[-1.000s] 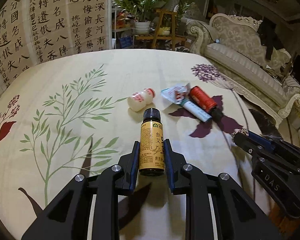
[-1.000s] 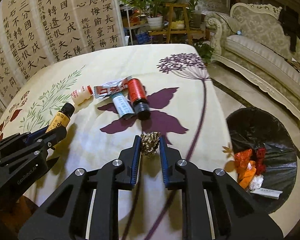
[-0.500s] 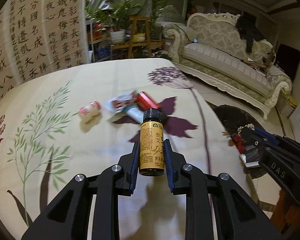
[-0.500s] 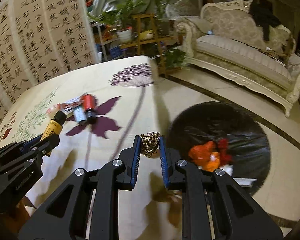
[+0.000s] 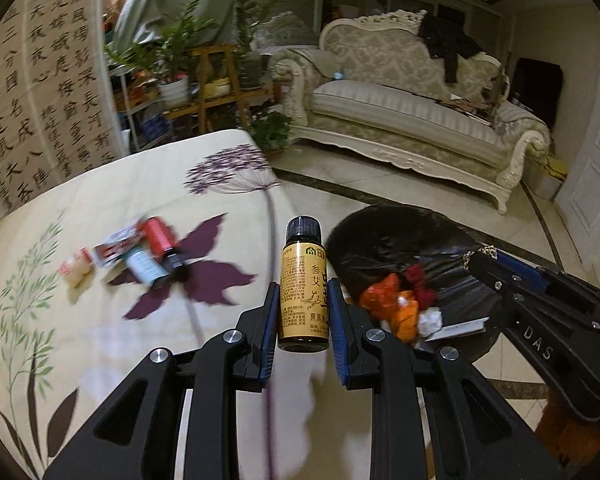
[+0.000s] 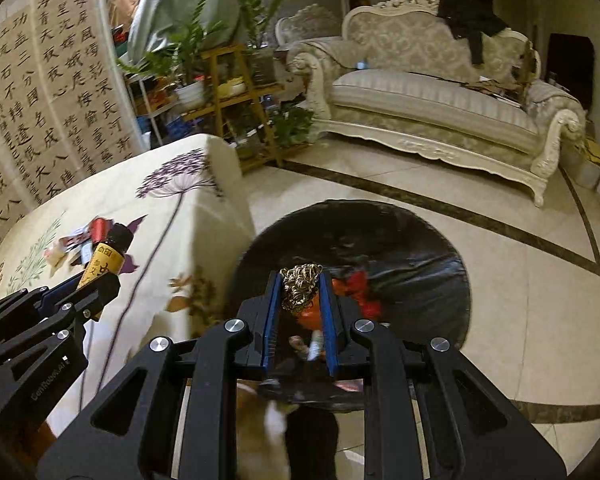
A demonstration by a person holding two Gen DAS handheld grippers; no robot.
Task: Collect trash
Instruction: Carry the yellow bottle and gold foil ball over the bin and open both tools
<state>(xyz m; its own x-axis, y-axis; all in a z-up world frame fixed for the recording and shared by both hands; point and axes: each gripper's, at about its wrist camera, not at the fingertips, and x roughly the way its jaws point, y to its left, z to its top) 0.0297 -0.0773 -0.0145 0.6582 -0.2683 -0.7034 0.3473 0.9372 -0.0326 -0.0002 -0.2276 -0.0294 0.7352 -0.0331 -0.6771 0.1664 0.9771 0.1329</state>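
left claw (image 5: 303,312) clamped on amber bottle (image 5: 304,292) upright between its fingers, right claw (image 6: 300,300) pinching gold wire wad (image 6: 300,286) at fingertips, black-lined trash bin (image 6: 420,248) directly below right claw, right of left claw

Cream sofa (image 5: 412,92), potted plants (image 6: 192,52), calligraphy screen (image 5: 40,92).

A capped amber bottle (image 5: 303,288) with yellow label and a tangled gold scrubber (image 6: 301,286) hang clamped above the black-lined bin (image 6: 420,248).
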